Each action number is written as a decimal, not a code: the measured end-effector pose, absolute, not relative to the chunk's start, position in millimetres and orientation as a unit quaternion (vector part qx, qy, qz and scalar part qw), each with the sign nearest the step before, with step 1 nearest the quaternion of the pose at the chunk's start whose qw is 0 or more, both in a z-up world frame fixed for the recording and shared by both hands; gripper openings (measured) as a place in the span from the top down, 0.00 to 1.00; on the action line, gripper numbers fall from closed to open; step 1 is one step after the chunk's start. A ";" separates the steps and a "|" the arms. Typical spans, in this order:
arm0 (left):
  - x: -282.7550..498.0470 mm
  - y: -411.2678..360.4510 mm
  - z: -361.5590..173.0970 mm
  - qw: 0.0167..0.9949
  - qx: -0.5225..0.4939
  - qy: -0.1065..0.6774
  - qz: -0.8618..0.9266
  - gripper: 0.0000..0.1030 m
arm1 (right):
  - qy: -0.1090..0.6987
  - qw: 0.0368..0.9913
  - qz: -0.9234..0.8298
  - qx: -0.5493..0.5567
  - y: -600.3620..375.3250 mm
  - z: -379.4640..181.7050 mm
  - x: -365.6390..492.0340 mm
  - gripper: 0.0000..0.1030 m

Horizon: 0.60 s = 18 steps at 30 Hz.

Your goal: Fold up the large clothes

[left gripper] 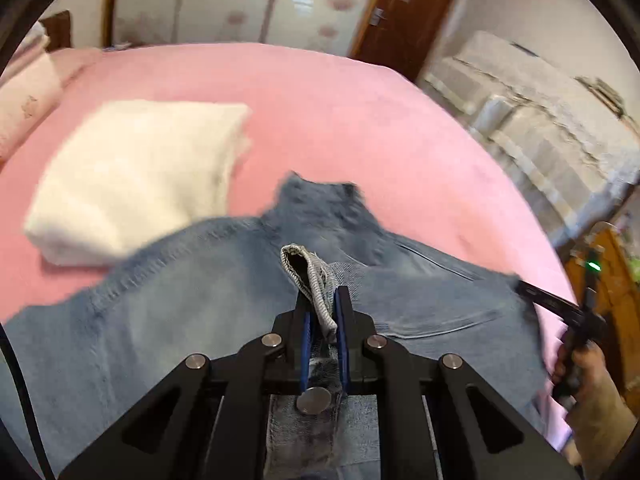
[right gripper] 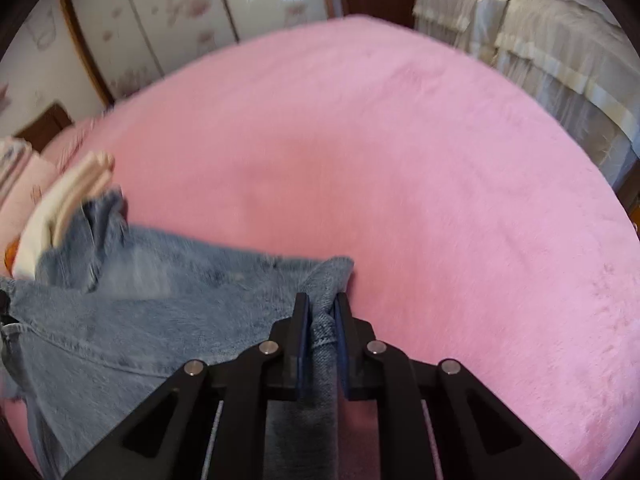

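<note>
Pink bed [left gripper: 360, 92] under blue jeans [left gripper: 160, 300], both grippers clamped on denim.

Left wrist view: jeans spread across the near bed, long axis running left to right, a white folded cloth [left gripper: 132, 176] just beyond them at left. The left gripper [left gripper: 322, 308] is closed on a hem loop standing up between its pads. The right gripper [left gripper: 560, 304] is seen at the jeans' right edge, held by a hand [left gripper: 596, 396]; its tips are blurred. Right wrist view: the right gripper [right gripper: 322, 312] pinches a denim fold at the jeans' end, the cloth trailing away to the left toward stacked folded cloth; bare bed lies ahead and right. Motion blur hides the seams, and which end is the waistband I cannot tell.
</note>
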<state>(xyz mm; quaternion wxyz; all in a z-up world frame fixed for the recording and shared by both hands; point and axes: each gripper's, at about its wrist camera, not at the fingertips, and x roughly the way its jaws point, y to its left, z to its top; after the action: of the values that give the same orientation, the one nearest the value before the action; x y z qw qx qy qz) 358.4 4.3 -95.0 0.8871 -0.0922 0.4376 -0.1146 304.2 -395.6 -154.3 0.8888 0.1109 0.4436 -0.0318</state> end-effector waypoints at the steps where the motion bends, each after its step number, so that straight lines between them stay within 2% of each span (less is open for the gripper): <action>1: 364.4 8.7 -102.4 0.885 -0.097 0.442 -0.105 0.92 | 0.445 0.888 -0.035 0.111 -394.8 -157.9 305.9 0.88; 4: 381.9 17.5 -149.3 0.856 -0.101 0.501 -0.071 0.87 | 0.473 0.874 -0.043 0.102 -393.1 -172.4 312.5 0.81; 6: 384.7 21.1 -176.1 0.837 -0.101 0.535 -0.055 0.76 | 0.480 0.868 -0.038 0.125 -401.3 -168.1 306.9 0.74; 7: 384.2 24.3 -178.0 0.835 -0.111 0.536 -0.054 0.72 | 0.480 0.867 -0.035 0.132 -405.7 -162.5 301.2 0.70; 9: 377.6 34.0 -172.5 0.832 -0.140 0.533 -0.055 0.62 | 0.471 0.873 -0.026 0.124 -409.7 -147.0 282.3 0.69; 11: 369.3 42.2 -165.1 0.830 -0.158 0.532 -0.059 0.45 | 0.459 0.883 -0.012 0.096 -408.1 -133.1 255.9 0.69; 13: 355.8 50.0 -157.9 0.829 -0.173 0.528 -0.067 0.38 | 0.452 0.890 -0.001 0.056 -401.8 -125.4 225.4 0.69; 18: 320.2 54.0 -155.9 0.814 -0.210 0.533 -0.094 0.38 | 0.451 0.892 0.027 -0.022 -377.4 -134.8 156.5 0.69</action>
<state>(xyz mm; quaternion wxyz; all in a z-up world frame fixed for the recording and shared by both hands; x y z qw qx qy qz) 320.2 54.0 -155.9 0.8141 -0.2100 0.5332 -0.0944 156.5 -377.4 -134.8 0.8916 -0.0218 0.4515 0.0269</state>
